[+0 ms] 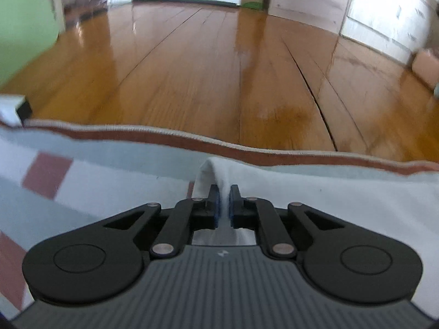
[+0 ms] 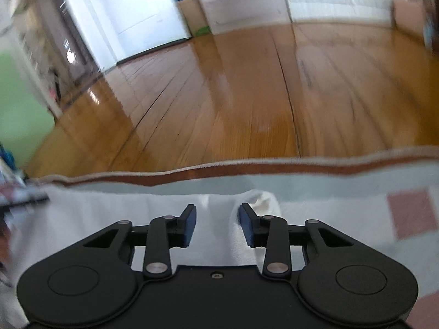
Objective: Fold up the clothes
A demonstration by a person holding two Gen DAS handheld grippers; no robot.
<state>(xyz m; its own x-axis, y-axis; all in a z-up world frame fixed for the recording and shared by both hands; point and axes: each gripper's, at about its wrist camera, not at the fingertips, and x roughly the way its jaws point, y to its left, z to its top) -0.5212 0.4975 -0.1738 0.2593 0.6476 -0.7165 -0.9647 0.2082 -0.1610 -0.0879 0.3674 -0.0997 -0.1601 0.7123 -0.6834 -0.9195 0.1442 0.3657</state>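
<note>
A white garment [image 1: 329, 189] lies on a blanket [image 1: 46, 175] of grey, white and brick-red squares. In the left wrist view my left gripper [image 1: 225, 192] has its jaws almost together, pinching a raised fold of the white cloth near the garment's far left corner. In the right wrist view the same white garment [image 2: 109, 208] spreads under my right gripper [image 2: 218, 211]. Its jaws stand apart over the cloth. A rumpled ridge of fabric [image 2: 263, 200] rises beside the right finger, and the pads do not press on it.
The blanket's red-trimmed edge [image 1: 247, 150] ends at a glossy wooden floor [image 1: 219, 68]. A small black-and-white box [image 1: 19, 107] sits at the blanket's left corner. A cardboard box [image 1: 425, 65] stands on the floor at the right, with white cupboards [image 1: 384, 13] behind and a green wall [image 1: 22, 22] to the left.
</note>
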